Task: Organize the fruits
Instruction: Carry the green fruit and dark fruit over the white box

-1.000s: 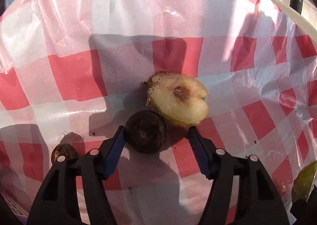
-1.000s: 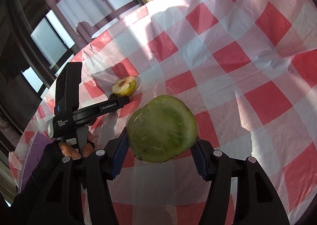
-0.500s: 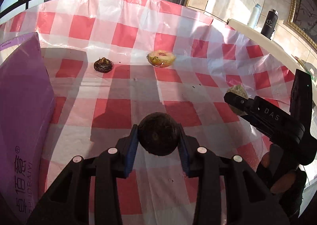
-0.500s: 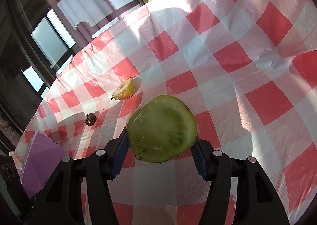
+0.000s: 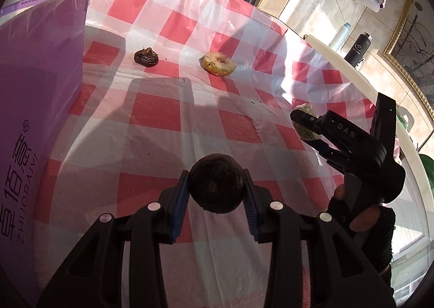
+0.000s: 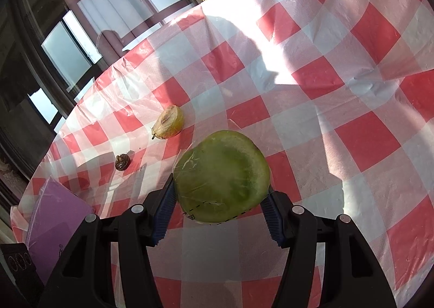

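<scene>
1. The left gripper (image 5: pixel 217 194) clamps the dark round fruit (image 5: pixel 216 186) above the table's near edge.
2. The right gripper (image 6: pixel 217 194) grips the green fruit half (image 6: pixel 221 175).
3. Carrying both level toward the purple box (image 5: pixel 38 107) looks safest.

the bench (image 5: pixel 152 115) wears a thin glossy plastic sheet, checked red and white, creased and glaring in the sun. beside the sheet's left edge a purple box (image 5: pixel 35 107) shines under clear film. the dark round fruit (image 5: pixel 217 186) looks matt and rough; the green slice (image 6: pixel 221 176) looks wet and smooth under cling film.
</scene>
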A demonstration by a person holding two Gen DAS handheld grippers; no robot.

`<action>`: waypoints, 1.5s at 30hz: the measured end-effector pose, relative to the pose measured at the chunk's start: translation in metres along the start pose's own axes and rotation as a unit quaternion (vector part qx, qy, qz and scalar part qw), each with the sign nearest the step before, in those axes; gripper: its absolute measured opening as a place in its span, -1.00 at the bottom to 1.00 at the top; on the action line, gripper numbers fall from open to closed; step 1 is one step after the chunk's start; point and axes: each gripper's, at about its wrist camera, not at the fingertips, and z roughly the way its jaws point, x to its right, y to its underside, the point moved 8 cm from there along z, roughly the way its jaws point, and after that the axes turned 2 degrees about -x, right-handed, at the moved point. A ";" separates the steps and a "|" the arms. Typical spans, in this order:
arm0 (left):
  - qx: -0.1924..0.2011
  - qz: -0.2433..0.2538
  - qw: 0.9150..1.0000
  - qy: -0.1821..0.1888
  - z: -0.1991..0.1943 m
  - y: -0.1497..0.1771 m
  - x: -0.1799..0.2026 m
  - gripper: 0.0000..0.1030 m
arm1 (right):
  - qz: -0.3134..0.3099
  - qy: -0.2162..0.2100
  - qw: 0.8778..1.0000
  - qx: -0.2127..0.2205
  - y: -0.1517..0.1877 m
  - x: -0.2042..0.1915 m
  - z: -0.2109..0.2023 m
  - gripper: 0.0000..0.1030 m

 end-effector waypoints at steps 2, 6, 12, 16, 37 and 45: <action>0.000 -0.002 1.000 0.000 0.000 0.000 0.000 -0.27 | 0.000 0.001 1.000 -0.003 0.000 0.000 0.001 0.12; 0.005 -0.009 1.000 0.006 -0.002 -0.001 -0.002 -0.27 | -0.001 0.003 1.000 -0.005 0.001 0.000 0.002 0.12; 0.009 -0.008 1.000 0.007 -0.004 -0.002 -0.001 -0.27 | 0.002 0.006 1.000 -0.001 0.000 0.000 0.001 0.12; 0.015 -0.006 1.000 -0.001 -0.008 -0.002 -0.001 -0.27 | 0.003 0.028 1.000 0.004 0.003 0.000 -0.005 0.12; 0.199 0.084 0.975 -0.046 -0.237 0.031 0.023 -0.27 | -0.160 -0.054 0.986 -0.004 0.129 -0.179 -0.122 0.12; 0.227 0.009 0.965 -0.134 -0.283 0.004 -0.071 -0.27 | -0.238 -0.101 0.966 0.004 0.151 -0.269 -0.127 0.12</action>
